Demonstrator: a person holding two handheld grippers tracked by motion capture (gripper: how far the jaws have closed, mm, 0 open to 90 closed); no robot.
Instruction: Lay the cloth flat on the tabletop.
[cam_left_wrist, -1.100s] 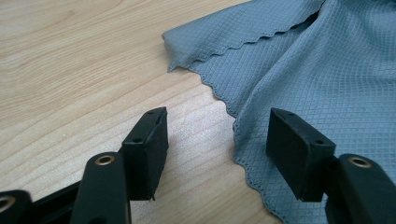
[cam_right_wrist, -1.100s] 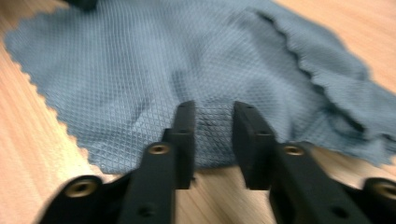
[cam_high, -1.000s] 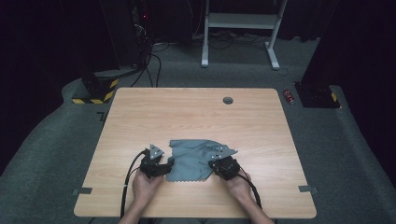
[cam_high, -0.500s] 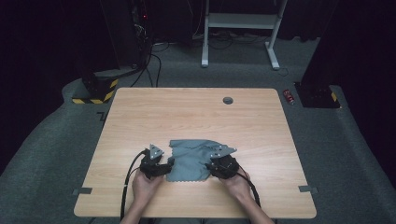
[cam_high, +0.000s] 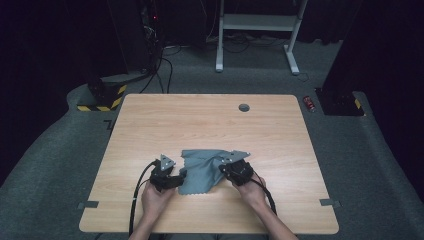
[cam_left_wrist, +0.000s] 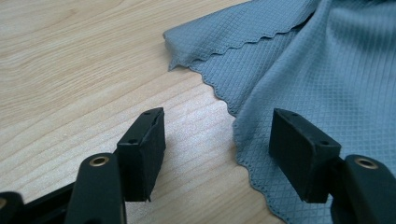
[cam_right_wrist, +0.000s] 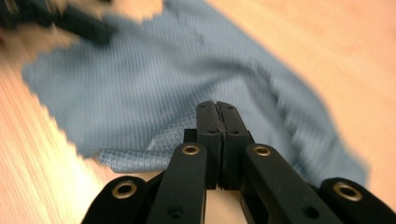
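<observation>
From the high view we see a grey cloth (cam_high: 202, 170) lying on the near middle of the wooden surface (cam_high: 210, 125). Our left gripper (cam_high: 172, 176) sits at its left edge and our right gripper (cam_high: 231, 169) at its right edge, a hand behind each.

In the left gripper view, the fingers (cam_left_wrist: 142, 151) stand wide apart. One rests on bare wood just beside the cloth's scalloped edge (cam_left_wrist: 224, 93); the other lies over the cloth (cam_left_wrist: 327, 70) itself. Nothing is pinched between them. A corner of the cloth is folded over farther off.

In the right gripper view, the fingers (cam_right_wrist: 208, 135) have just snapped together and are pressed tight, clamped on a fold of the cloth (cam_right_wrist: 154, 93), whose near edge bunches up at their base. The rest spreads out blurred beyond them.
</observation>
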